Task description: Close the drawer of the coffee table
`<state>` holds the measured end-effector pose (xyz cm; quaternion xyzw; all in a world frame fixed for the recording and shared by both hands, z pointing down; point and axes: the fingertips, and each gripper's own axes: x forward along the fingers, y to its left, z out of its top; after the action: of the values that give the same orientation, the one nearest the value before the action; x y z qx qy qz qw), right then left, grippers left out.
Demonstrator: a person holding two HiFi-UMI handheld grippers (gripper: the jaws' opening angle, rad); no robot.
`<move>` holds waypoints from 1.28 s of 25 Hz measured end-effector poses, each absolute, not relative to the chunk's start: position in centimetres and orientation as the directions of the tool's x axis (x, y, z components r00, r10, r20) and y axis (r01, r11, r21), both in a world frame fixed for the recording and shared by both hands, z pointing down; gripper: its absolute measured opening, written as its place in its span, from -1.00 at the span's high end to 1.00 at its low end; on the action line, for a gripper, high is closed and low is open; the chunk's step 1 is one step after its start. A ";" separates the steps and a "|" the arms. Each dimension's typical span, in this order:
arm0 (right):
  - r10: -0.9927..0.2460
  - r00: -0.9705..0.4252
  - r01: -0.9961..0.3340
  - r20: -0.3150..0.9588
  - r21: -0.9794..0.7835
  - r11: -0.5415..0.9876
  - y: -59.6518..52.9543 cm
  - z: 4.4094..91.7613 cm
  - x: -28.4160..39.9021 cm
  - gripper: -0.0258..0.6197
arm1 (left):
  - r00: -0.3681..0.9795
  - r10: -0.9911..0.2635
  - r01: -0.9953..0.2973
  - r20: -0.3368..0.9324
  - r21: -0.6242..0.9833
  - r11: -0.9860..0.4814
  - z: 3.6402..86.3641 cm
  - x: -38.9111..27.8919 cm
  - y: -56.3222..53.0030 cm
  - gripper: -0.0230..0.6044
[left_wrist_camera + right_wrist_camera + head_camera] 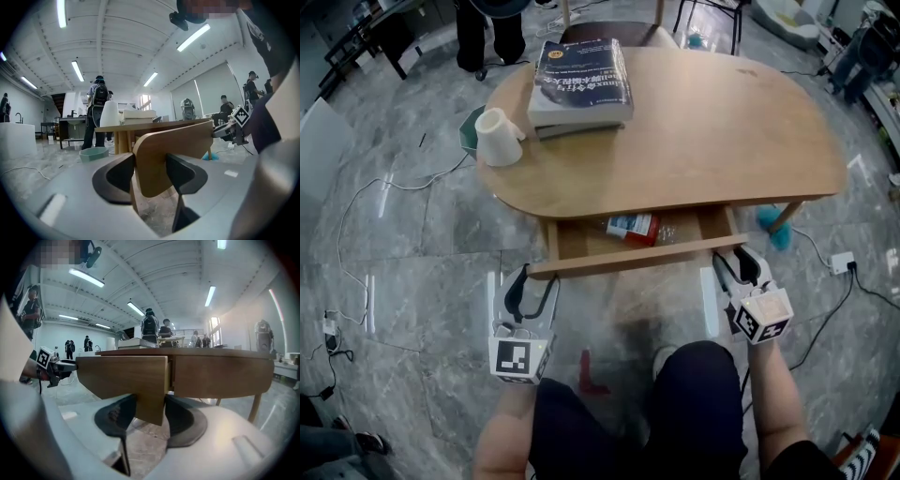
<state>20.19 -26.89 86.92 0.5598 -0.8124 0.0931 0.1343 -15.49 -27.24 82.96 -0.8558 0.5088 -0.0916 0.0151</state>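
Observation:
The light wooden coffee table (722,141) has its drawer pulled out toward me, and a red-and-white packet (631,228) lies inside. The drawer front (637,256) runs between my two grippers. My left gripper (534,278) straddles its left end, and in the left gripper view (151,171) both dark pads lie against the rounded panel (178,145). My right gripper (739,262) holds the right end the same way; in the right gripper view (150,416) the pads sit on either side of the panel's corner (122,376).
A stack of books (581,84) and a white cup (499,138) rest on the tabletop. A teal bin (471,131) stands behind the table's left end, a blue brush (776,228) by the right leg. Cables and a power strip (842,262) lie on the marble floor. My knees (694,403) are close below.

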 end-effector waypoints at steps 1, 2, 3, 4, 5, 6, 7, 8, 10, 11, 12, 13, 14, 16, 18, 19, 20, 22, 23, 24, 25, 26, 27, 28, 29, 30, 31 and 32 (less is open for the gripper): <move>-0.886 -0.334 -0.937 0.321 -0.007 0.350 -27.3 86.9 20.2 0.33 | 0.463 -0.875 -0.870 0.141 -0.117 -0.479 82.9 -15.4 -27.6 0.23; -0.888 -0.330 -0.938 0.319 -0.010 0.345 -27.7 87.0 20.3 0.33 | 0.459 -0.877 -0.873 0.142 -0.113 -0.475 82.9 -15.4 -27.9 0.23; -0.890 -0.327 -0.940 0.318 -0.013 0.340 -28.1 87.0 20.3 0.33 | 0.454 -0.879 -0.876 0.145 -0.110 -0.470 83.0 -15.5 -28.4 0.23; -0.892 -0.323 -0.942 0.318 -0.016 0.335 -28.5 87.0 20.2 0.33 | 0.451 -0.881 -0.878 0.146 -0.107 -0.467 83.0 -15.5 -28.7 0.23; -0.893 -0.318 -0.944 0.319 -0.018 0.330 -28.9 87.0 20.2 0.33 | 0.450 -0.881 -0.879 0.146 -0.104 -0.466 83.1 -15.5 -29.1 0.23; -0.894 -0.313 -0.946 0.321 -0.020 0.324 -29.3 87.1 20.3 0.33 | 0.450 -0.881 -0.879 0.145 -0.102 -0.466 83.3 -15.4 -29.4 0.23; -0.895 -0.307 -0.948 0.323 -0.024 0.317 -29.5 87.1 20.3 0.33 | 0.451 -0.881 -0.879 0.145 -0.102 -0.466 83.4 -15.4 -29.6 0.23; -0.896 -0.301 -0.951 0.325 -0.030 0.309 -29.7 87.2 20.4 0.33 | 0.451 -0.881 -0.879 0.144 -0.103 -0.466 83.5 -15.3 -29.8 0.23; -0.899 -0.289 -0.956 0.330 -0.059 0.286 -30.0 87.3 20.7 0.33 | 0.449 -0.882 -0.879 0.141 -0.108 -0.465 83.4 -15.1 -30.0 0.23; -0.900 -0.284 -0.959 0.331 -0.078 0.273 -30.2 87.4 20.8 0.33 | 0.447 -0.884 -0.880 0.140 -0.108 -0.462 83.4 -15.0 -30.2 0.23; -0.901 -0.279 -0.960 0.332 -0.094 0.263 -30.5 87.4 20.8 0.33 | 0.443 -0.886 -0.883 0.140 -0.105 -0.458 83.3 -15.0 -30.5 0.23; -0.902 -0.275 -0.961 0.332 -0.102 0.256 -30.9 87.4 20.9 0.33 | 0.439 -0.887 -0.885 0.144 -0.101 -0.454 83.4 -14.9 -30.8 0.23; -0.903 -0.271 -0.963 0.333 -0.104 0.250 -31.2 87.4 20.9 0.33 | 0.435 -0.888 -0.887 0.148 -0.099 -0.451 83.5 -15.0 -31.1 0.23; -0.905 -0.261 -0.965 0.336 -0.103 0.240 -31.8 87.5 20.8 0.33 | 0.428 -0.890 -0.890 0.156 -0.098 -0.445 83.6 -15.0 -31.7 0.23; -0.907 -0.247 -0.969 0.341 -0.101 0.226 -32.2 87.5 20.8 0.33 | 0.420 -0.893 -0.894 0.163 -0.096 -0.438 83.6 -15.0 -32.2 0.23; -0.909 -0.238 -0.971 0.343 -0.099 0.217 -32.4 87.5 20.9 0.33 | 0.415 -0.894 -0.896 0.166 -0.093 -0.434 83.5 -15.0 -32.3 0.23; -0.910 -0.228 -0.974 0.345 -0.096 0.207 -32.5 87.5 20.9 0.33 | 0.411 -0.896 -0.898 0.168 -0.092 -0.430 83.5 -14.9 -32.5 0.23; -0.915 -0.206 -0.978 0.347 -0.092 0.185 -32.8 87.5 20.9 0.33 | 0.404 -0.899 -0.902 0.168 -0.091 -0.422 83.5 -14.9 -32.8 0.23; -0.917 -0.195 -0.981 0.347 -0.090 0.174 -32.9 87.5 20.9 0.33 | 0.400 -0.901 -0.904 0.168 -0.090 -0.418 83.5 -15.0 -33.0 0.23; -0.920 -0.184 -0.983 0.347 -0.088 0.163 -33.1 87.4 20.9 0.33 | 0.395 -0.903 -0.906 0.168 -0.088 -0.413 83.5 -15.0 -33.1 0.23; -0.922 -0.173 -0.985 0.346 -0.086 0.153 -33.2 87.4 20.9 0.33 | 0.391 -0.905 -0.909 0.168 -0.086 -0.408 83.6 -15.0 -33.3 0.23; -0.924 -0.163 -0.986 0.346 -0.084 0.142 -33.4 87.4 20.9 0.33 | 0.387 -0.907 -0.911 0.167 -0.084 -0.404 83.6 -15.0 -33.4 0.23; -0.926 -0.154 -0.988 0.346 -0.082 0.133 -33.5 87.4 20.9 0.33 | 0.383 -0.908 -0.913 0.167 -0.082 -0.400 83.6 -14.9 -33.6 0.23; -0.927 -0.145 -0.989 0.346 -0.081 0.125 -33.5 87.4 20.9 0.33 | 0.381 -0.910 -0.914 0.167 -0.082 -0.398 83.6 -14.9 -33.6 0.23; -0.928 -0.139 -0.990 0.346 -0.081 0.118 -33.6 87.4 20.9 0.33 | 0.378 -0.910 -0.915 0.167 -0.081 -0.395 83.6 -14.9 -33.7 0.23; -0.929 -0.133 -0.990 0.346 -0.082 0.111 -33.7 87.5 20.9 0.33 | 0.374 -0.912 -0.917 0.169 -0.078 -0.391 83.6 -15.0 -33.8 0.23; -0.929 -0.129 -0.991 0.347 -0.084 0.106 -33.7 87.5 20.9 0.33 | 0.367 -0.914 -0.921 0.172 -0.070 -0.383 83.7 -15.1 -33.9 0.23; -0.929 -0.126 -0.991 0.348 -0.088 0.102 -33.9 87.5 20.8 0.33 | 0.359 -0.917 -0.926 0.175 -0.056 -0.373 83.8 -15.3 -34.2 0.23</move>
<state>20.77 -33.85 87.53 0.6530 -0.7350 0.1511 0.1026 -15.28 -34.15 83.82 -0.8238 0.5593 -0.0884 -0.0263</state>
